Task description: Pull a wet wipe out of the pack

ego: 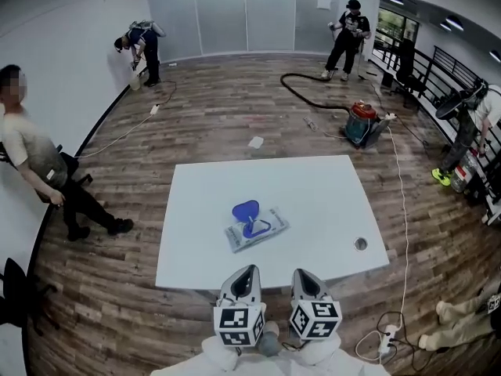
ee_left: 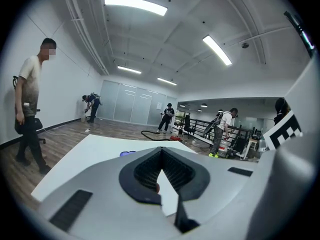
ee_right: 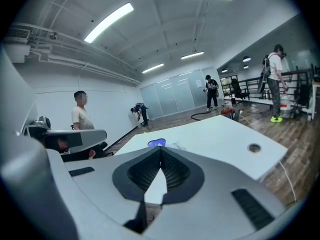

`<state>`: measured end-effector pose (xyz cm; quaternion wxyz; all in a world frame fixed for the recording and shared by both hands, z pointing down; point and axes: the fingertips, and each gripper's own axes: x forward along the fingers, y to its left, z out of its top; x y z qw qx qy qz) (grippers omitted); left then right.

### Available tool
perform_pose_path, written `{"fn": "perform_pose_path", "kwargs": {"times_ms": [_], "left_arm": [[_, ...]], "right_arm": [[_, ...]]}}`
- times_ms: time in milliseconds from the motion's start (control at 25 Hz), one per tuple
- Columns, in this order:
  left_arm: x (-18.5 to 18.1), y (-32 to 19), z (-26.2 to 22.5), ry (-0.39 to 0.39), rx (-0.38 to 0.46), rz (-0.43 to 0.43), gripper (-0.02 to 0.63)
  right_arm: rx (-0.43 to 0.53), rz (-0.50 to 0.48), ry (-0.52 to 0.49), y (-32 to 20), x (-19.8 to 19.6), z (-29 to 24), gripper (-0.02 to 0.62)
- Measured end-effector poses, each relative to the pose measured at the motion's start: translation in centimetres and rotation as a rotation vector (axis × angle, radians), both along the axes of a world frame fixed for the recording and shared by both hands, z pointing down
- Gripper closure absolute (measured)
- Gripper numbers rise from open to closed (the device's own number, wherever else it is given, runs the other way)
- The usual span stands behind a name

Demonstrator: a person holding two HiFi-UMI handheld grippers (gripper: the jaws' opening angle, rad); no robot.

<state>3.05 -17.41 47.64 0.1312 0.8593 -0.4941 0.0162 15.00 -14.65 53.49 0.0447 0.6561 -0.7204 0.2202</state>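
The wet wipe pack [ego: 260, 230] lies flat on the white table [ego: 313, 186], near the middle and a bit to the left, turned at a slant. Its blue lid [ego: 245, 210] is flipped open and stands up at the far end of the pack. I cannot tell if a wipe pokes out of the hole; it is too small to see.

Both grippers are low at the near edge of the table, well apart from the pack. The left gripper [ego: 249, 272] has its jaws closed, tips together, with nothing between them. The right gripper [ego: 304, 274] is the same: tips touching and empty.

I think the job now is to reach for the pack. A good way would be to press one gripper down on the flat end, away from the hole, so the pack cannot lift. The other gripper should open just a little, pinch only the top wipe at the hole, and pull up slowly. The pack looks light, so it may come up with the wipe if nothing holds it.

The pack looks like a soft, shiny plastic bag, flat like a small pillow. The lid looks hard and smooth, with round edges. The table top is smooth, so the pack could slide. The jaws have dark ribbed pads [ee_left: 176, 172], which should help them grip a thin wet sheet. A small round hole [ego: 360, 244] sits in the table near the right edge.
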Motion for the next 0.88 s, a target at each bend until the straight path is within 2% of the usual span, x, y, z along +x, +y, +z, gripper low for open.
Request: {"fn": "perform_pose_path", "kwargs": {"times_ms": [600,880], "left_arm": [[1.3,-4.6,0.5,-0.015,-0.016,-0.076,0.607],[1.8,-6.2,0.4,-0.016,-0.013,-0.084,0.607]], "right_arm": [[0.003,-0.06,-0.011,-5.6,1.9,0.3,0.586],[0.002,-0.069,-0.007,-7.2,2.5,0.3,0.586]]}}
